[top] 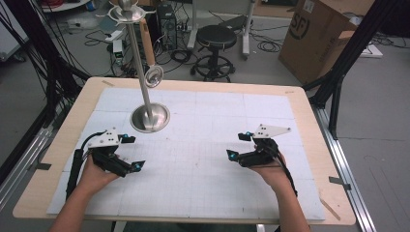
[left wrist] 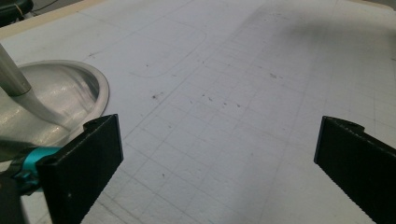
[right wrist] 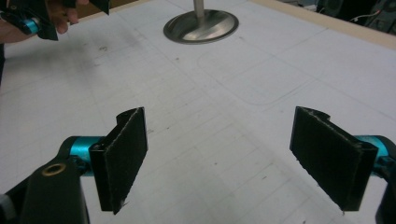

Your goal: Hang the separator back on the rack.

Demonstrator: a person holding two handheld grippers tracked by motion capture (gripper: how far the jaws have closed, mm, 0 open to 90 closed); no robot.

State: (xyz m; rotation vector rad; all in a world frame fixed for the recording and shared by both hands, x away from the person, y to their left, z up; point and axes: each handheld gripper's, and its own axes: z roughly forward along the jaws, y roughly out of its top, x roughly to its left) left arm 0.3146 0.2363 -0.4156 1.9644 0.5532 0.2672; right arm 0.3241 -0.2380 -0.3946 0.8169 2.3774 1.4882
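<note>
A tall steel stand (top: 143,77) with a round base (top: 150,118) rises from the white gridded mat (top: 203,159); a ladle-like utensil (top: 153,76) hangs from its top rack. My left gripper (top: 131,152) hovers open just in front of the base, whose dome (left wrist: 51,100) fills the left of the left gripper view; nothing sits in my left gripper (left wrist: 219,163). My right gripper (top: 240,146) is open over the mat's right half. In the right gripper view my right gripper (right wrist: 219,158) is empty, with the base (right wrist: 201,27) far ahead.
The wooden table (top: 309,125) ends close behind the stand. A black stool (top: 216,43), a cardboard box (top: 319,34) and cables lie on the floor beyond. The other hand and its gripper (right wrist: 32,18) show at the right gripper view's top left.
</note>
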